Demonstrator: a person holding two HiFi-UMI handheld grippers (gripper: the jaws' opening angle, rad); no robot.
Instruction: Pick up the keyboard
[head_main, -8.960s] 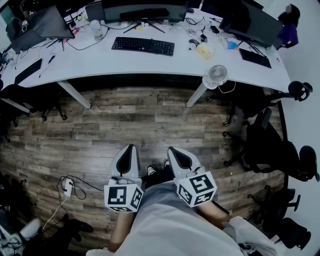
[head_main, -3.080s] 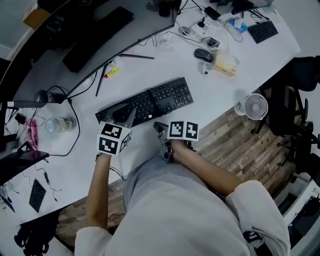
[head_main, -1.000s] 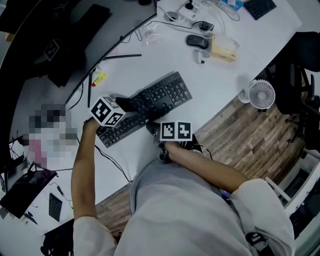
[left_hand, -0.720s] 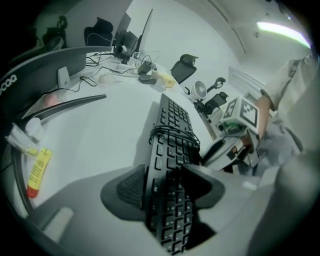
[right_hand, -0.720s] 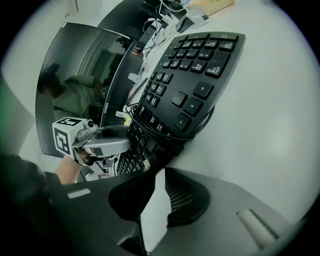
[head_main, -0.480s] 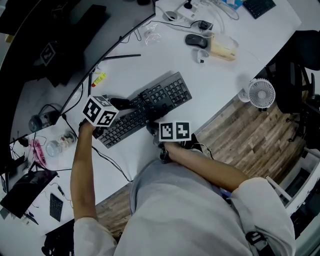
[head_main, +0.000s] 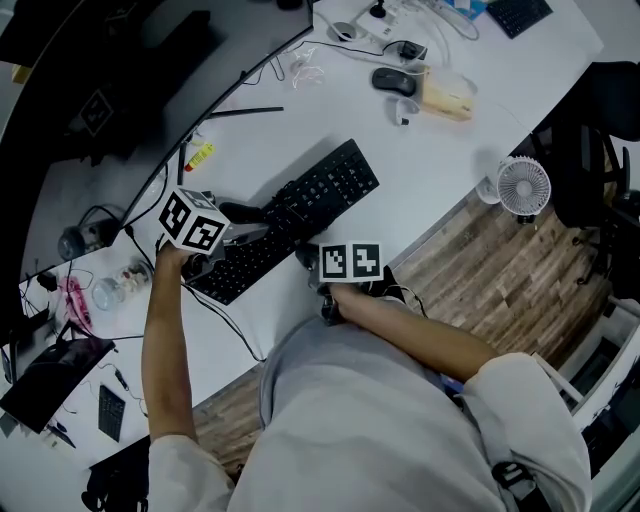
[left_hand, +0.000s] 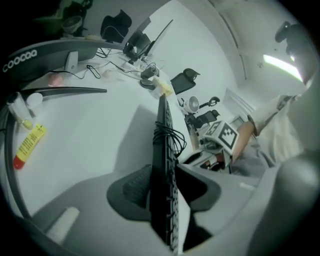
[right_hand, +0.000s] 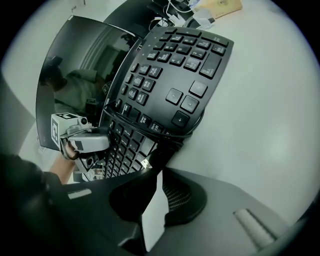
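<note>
A black keyboard (head_main: 300, 205) lies slantwise on the white desk (head_main: 440, 170), with a cable (left_hand: 170, 137) wound round it. My left gripper (head_main: 225, 243) is shut on the keyboard's left end. In the left gripper view the keyboard (left_hand: 162, 165) stands edge-on between the jaws, tilted up off the desk. My right gripper (head_main: 307, 256) sits at the keyboard's near edge. In the right gripper view its jaws pinch that edge of the keyboard (right_hand: 170, 75) beside the cable (right_hand: 192, 125). Each gripper shows in the other's view: the right gripper (left_hand: 212, 150) and the left gripper (right_hand: 85, 142).
A mouse (head_main: 393, 82) and a beige pouch (head_main: 447, 100) lie at the far right. A small fan (head_main: 523, 187) stands at the desk's edge. A curved monitor (head_main: 110, 100), a yellow tube (head_main: 198, 157), a glass jar (head_main: 110, 290) and loose cables are at the left.
The left gripper has drawn the keyboard's left end toward me and lifted it, so the keyboard now tilts. The right gripper has stayed at the near edge.
</note>
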